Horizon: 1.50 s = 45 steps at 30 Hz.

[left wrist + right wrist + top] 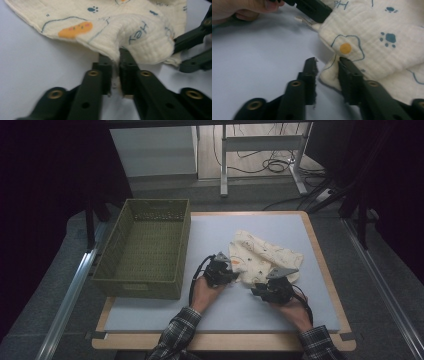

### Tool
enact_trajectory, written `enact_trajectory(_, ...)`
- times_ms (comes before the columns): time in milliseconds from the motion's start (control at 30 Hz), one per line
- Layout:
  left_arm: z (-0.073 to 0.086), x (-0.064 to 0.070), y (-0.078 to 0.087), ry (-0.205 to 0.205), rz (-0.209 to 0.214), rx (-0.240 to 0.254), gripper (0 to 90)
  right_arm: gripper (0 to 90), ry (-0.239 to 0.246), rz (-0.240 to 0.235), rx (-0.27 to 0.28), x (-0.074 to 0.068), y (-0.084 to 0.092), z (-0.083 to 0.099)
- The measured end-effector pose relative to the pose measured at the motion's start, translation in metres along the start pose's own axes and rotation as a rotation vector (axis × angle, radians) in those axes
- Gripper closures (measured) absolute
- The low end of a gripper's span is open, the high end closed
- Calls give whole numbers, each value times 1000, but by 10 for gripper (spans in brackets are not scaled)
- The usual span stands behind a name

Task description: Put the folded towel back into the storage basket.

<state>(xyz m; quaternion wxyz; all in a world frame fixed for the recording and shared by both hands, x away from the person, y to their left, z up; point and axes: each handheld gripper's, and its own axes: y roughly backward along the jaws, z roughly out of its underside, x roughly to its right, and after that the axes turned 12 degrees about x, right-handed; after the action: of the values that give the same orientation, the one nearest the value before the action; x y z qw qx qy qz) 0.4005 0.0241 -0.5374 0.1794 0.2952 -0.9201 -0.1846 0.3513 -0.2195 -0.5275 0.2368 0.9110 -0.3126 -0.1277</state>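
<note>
1. Cream printed cloth [265,255] lies crumpled on the pale desk [165,312] surface, right of centre; paw prints, an orange blob and blue lettering show on it in both gripper views.
2. Green woven basket [145,250] stands at about 9 o'clock from the cloth, apart from it, on the desk's left part.
3. Left gripper [220,268] sits at the cloth's 8 o'clock edge. In the left gripper view [115,72] the jaws are pinched together on a raised fold of the cloth [140,37]; the fabric edge runs down between the pads.
4. Right gripper [272,287] sits at the cloth's 6 o'clock edge, near the left one. In the right gripper view [327,75] the jaws stand at a narrow gap with a corner of the cloth [372,32] between them; the right-hand jaw seems to touch the fabric, the other stands clear of it. Pads not pressing from both sides, as far as the blur allows.
5. Person's left hand [242,10] shows at 11 o'clock in the right gripper view, behind the other gripper's black jaw tip on the cloth edge.
6. Both plaid sleeves [175,335] enter from 6 o'clock in the high view.
</note>
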Motion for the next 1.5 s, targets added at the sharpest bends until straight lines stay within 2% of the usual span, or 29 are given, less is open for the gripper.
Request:
enact_trajectory(67,-1,0,3,10,-1,2,857,835,31,30,-6,-3,-2,-1)
enact_trajectory(100,-2,0,4,14,-3,3,861,861,45,40,-9,-4,-1,-1)
enact_trajectory(267,-1,-2,16,19,-13,19,847,883,80,73,-26,-5,11,0)
enact_trajectory(600,6,-1,41,32,-33,0,812,882,38,125,16,11,79,13)
enact_trajectory(767,9,3,56,25,-55,-8,806,881,27,183,19,18,112,23)
enact_trajectory(867,13,8,58,17,-60,-22,780,880,2,209,8,24,128,33)
enact_trajectory(933,17,13,58,6,-67,-34,758,880,-34,207,1,27,136,44)
enact_trajectory(1000,21,18,59,-14,-80,-41,715,877,-54,204,-13,29,140,52)
enact_trajectory(1067,23,23,61,-33,-110,-36,585,862,-76,191,-14,28,144,60)
enact_trajectory(1100,23,24,63,-46,-114,-31,559,845,-78,188,-9,27,146,61)
enact_trajectory(1200,23,30,73,-49,-108,-4,556,774,-73,201,26,25,155,57)
enact_trajectory(1333,24,36,81,-71,-79,18,577,743,-72,215,52,25,159,52)
enact_trajectory(1433,28,35,73,-79,-86,-10,574,734,-61,212,48,24,155,52)
enact_trajectory(1500,32,32,64,-73,-96,-30,563,691,-56,211,39,23,150,55)
